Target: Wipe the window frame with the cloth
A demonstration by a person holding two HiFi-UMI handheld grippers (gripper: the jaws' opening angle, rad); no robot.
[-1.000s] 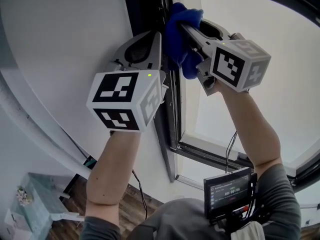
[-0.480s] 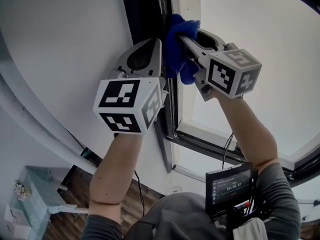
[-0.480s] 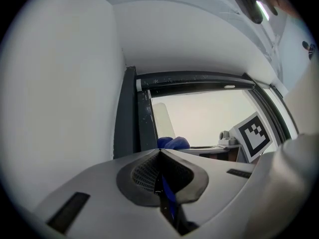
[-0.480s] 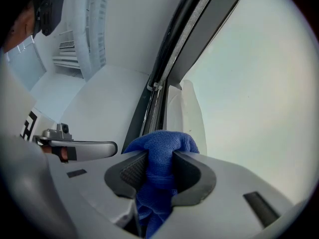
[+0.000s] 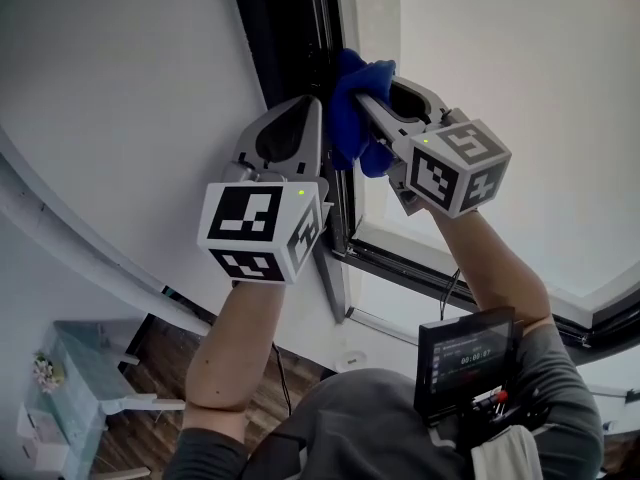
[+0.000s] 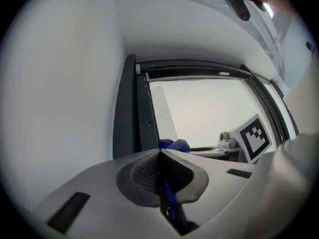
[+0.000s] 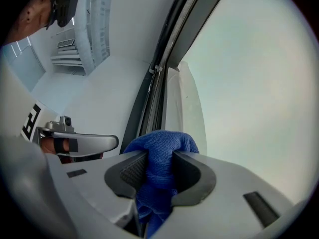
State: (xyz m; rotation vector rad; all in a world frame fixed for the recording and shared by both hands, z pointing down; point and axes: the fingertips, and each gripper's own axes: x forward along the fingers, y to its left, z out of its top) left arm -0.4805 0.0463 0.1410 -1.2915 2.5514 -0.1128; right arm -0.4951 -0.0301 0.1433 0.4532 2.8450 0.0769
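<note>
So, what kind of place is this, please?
Probably a room in a home, beside a window: a dark window frame set in a plain white wall, a brown wooden plank floor below, and a small pale table.

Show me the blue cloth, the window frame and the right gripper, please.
Blue cloth [image 7: 162, 141], right gripper view: its bunched top above the pads.
Window frame [image 5: 282, 28], head view: the dark upright bar.
Right gripper [image 7: 159, 157], right gripper view: midway between its fingertips, shut on the cloth.
</note>
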